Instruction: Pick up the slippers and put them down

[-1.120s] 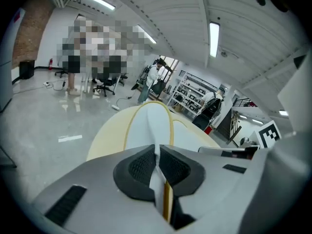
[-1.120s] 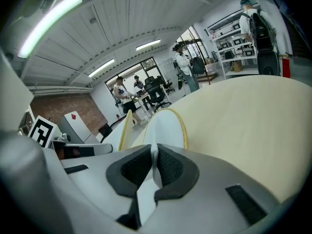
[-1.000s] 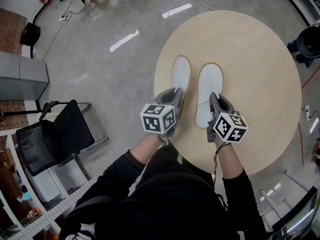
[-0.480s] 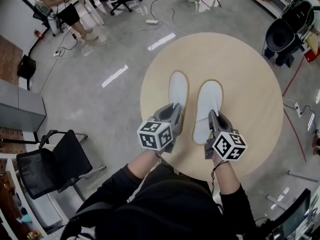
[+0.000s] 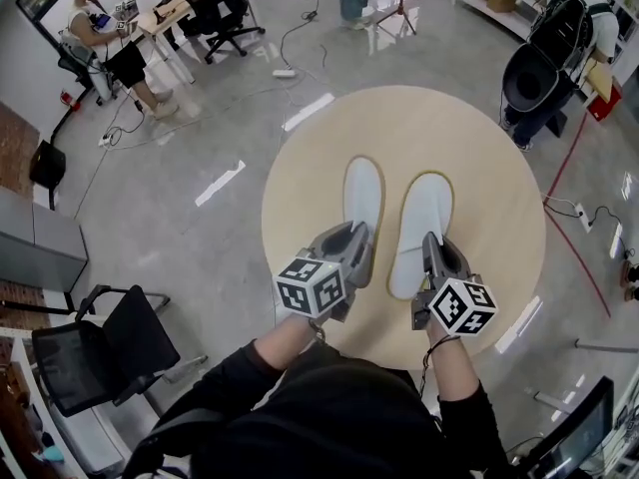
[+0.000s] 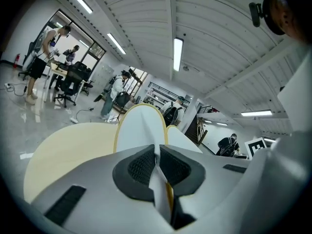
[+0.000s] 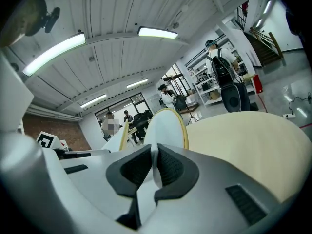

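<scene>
Two white slippers with thin yellow edging are held side by side over the round wooden table (image 5: 489, 173). My left gripper (image 5: 358, 239) is shut on the heel end of the left slipper (image 5: 361, 190), whose sole stands up ahead of the pads (image 6: 139, 128). My right gripper (image 5: 431, 245) is shut on the heel end of the right slipper (image 5: 422, 218). In the right gripper view, that slipper (image 7: 165, 125) sticks out past the gripper (image 7: 154, 165). In the left gripper view, the left gripper (image 6: 157, 156) pinches a thin white edge, and the other slipper (image 6: 183, 141) shows beside it.
A black office chair (image 5: 95, 352) stands on the grey floor at lower left. People sit at a desk (image 5: 160, 13) at the far left. A person with a black backpack (image 5: 544, 63) stands at the far right. Cables (image 5: 574, 208) lie on the floor right of the table.
Both grippers have risen with the slippers pinched in them. The table now looks smaller and farther below, and more of the room shows around it.
</scene>
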Demonstrator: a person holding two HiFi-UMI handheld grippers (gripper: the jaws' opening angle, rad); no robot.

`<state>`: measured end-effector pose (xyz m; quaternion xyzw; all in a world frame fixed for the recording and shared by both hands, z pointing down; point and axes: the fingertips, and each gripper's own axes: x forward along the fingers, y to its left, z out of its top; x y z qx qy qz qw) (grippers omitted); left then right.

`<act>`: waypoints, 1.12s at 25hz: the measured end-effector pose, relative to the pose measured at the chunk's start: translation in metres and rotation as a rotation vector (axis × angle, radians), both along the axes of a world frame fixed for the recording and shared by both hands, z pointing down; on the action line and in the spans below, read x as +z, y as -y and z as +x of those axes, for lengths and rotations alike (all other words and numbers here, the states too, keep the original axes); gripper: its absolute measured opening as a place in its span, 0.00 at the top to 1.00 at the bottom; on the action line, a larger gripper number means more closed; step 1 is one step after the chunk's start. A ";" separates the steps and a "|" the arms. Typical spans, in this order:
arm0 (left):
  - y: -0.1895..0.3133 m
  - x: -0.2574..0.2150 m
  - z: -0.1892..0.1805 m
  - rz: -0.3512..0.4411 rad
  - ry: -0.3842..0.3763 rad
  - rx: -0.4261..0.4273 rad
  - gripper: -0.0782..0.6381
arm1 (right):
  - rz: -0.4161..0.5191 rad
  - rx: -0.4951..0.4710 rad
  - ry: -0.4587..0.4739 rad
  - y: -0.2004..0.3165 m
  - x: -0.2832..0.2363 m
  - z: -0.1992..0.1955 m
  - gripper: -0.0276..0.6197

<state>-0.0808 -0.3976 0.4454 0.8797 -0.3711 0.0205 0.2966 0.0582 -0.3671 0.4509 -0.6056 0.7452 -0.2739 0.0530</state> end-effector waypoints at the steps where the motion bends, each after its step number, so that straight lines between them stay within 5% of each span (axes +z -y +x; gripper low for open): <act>1: -0.002 -0.005 0.005 0.014 -0.009 0.004 0.84 | 0.012 0.002 -0.011 -0.003 -0.004 0.005 0.91; 19: -0.032 -0.014 0.085 0.033 -0.056 0.038 0.84 | 0.071 0.047 -0.058 -0.039 -0.019 0.084 0.91; 28: -0.044 -0.002 0.097 -0.007 -0.065 0.197 0.84 | 0.037 0.182 -0.066 -0.066 -0.014 0.079 0.91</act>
